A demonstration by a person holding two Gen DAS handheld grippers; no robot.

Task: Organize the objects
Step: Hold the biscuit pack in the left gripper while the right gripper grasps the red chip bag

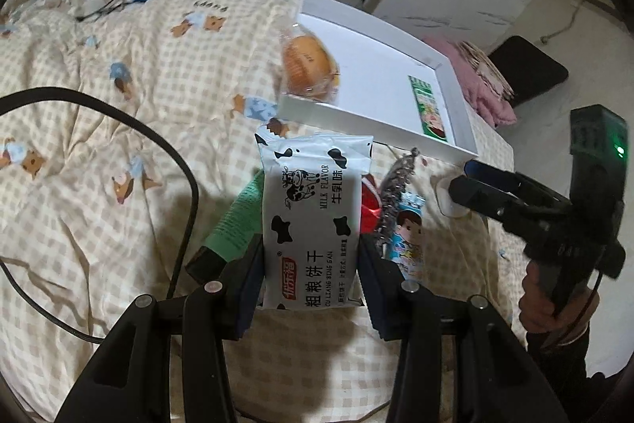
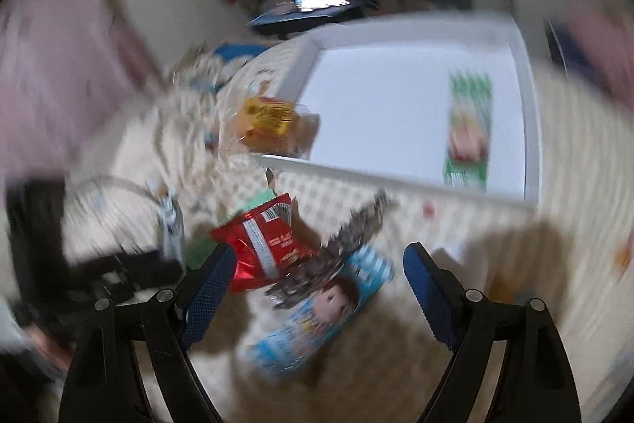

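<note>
Now | left tool clenched on biscuit packet | right tool released, beside tray edge

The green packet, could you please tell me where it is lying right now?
The green packet lies inside the white tray, along its right wall, far from the wrapped bun at the tray's left edge.

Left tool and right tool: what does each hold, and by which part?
The left tool holds the cow-print biscuit packet by its two long sides, near the lower end. The right tool is open and holds nothing.
</note>
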